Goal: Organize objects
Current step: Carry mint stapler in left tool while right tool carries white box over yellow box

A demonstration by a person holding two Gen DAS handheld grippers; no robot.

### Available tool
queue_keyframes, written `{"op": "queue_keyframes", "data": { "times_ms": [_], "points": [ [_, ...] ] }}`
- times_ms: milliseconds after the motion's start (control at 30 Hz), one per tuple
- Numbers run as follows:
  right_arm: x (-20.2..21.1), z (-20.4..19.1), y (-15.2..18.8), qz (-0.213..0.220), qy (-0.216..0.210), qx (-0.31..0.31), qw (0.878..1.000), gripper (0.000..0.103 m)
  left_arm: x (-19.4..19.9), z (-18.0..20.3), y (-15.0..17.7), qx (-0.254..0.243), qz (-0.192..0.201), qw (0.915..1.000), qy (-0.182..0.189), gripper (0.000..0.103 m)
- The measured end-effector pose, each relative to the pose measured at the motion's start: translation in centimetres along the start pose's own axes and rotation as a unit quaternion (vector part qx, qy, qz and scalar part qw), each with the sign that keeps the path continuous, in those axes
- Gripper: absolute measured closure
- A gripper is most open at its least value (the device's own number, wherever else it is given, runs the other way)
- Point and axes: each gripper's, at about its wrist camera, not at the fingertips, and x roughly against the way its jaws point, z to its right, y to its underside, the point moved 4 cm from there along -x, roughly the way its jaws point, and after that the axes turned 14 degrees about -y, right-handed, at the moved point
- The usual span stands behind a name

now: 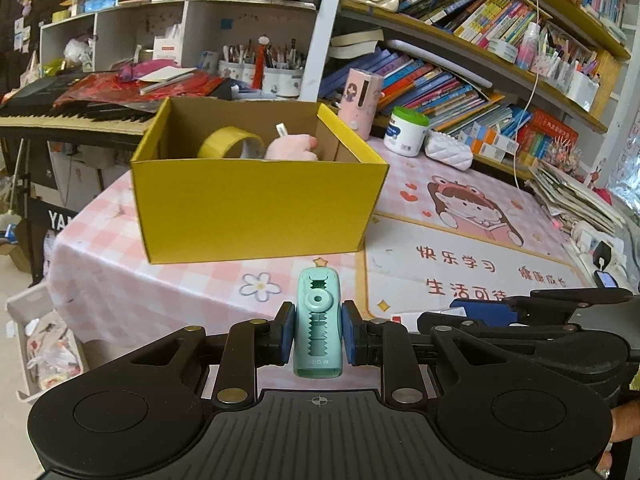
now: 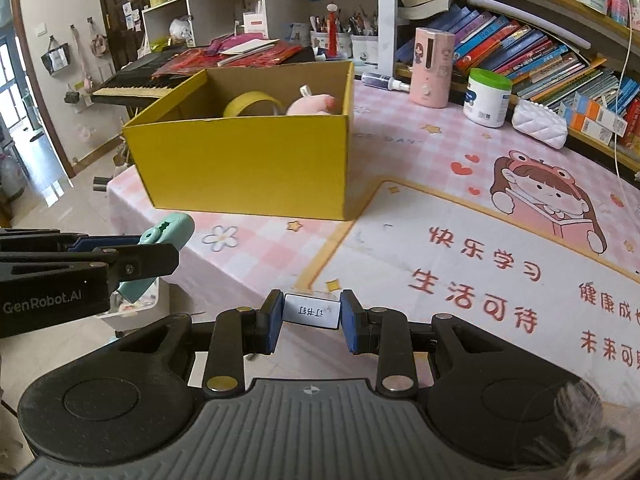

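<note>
The light, stiff mint eraser [image 1: 318, 322] is clamped mid-body by the left gripper [image 1: 318, 332]; a small staple box [image 2: 312, 312] (rigid, probably light) is pinched by the right gripper [image 2: 311, 320].

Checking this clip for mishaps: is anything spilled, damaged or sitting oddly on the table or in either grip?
Nothing stands out. The left gripper holds a mint-green eraser squarely; the right gripper holds a small white box. The yellow box stands upright on the table, with a tape roll and pink toy inside.

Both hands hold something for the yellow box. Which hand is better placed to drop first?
Left, probably. Its gripper holds the green eraser facing the box, and in the right view it sits closer than the right gripper.
</note>
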Motion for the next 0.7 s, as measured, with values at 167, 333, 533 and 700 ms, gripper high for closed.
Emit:
{"op": "queue_keyframes", "data": {
  "times_ms": [167, 333, 533, 700],
  "points": [
    [0.1, -1.8, 0.0, 0.003, -0.002, 0.008, 1.000, 0.074, 1.0, -1.4, 0.3, 0.010, 0.008, 0.9999, -0.005, 0.080],
    [0.1, -3.5, 0.0, 0.002, -0.008, 0.022, 1.000, 0.074, 1.9, -2.7, 0.8, 0.021, 0.014, 0.9996, -0.011, 0.080],
    [-0.1, -5.1, 0.0, -0.001, -0.015, 0.036, 0.999, 0.074, 2.7, -4.2, 1.2, 0.036, 0.018, 0.9990, -0.019, 0.080],
    [-0.3, -6.1, 0.0, -0.005, -0.021, 0.046, 0.999, 0.074, 3.1, -5.1, 1.5, 0.046, 0.021, 0.9984, -0.024, 0.080]
  ]
}}
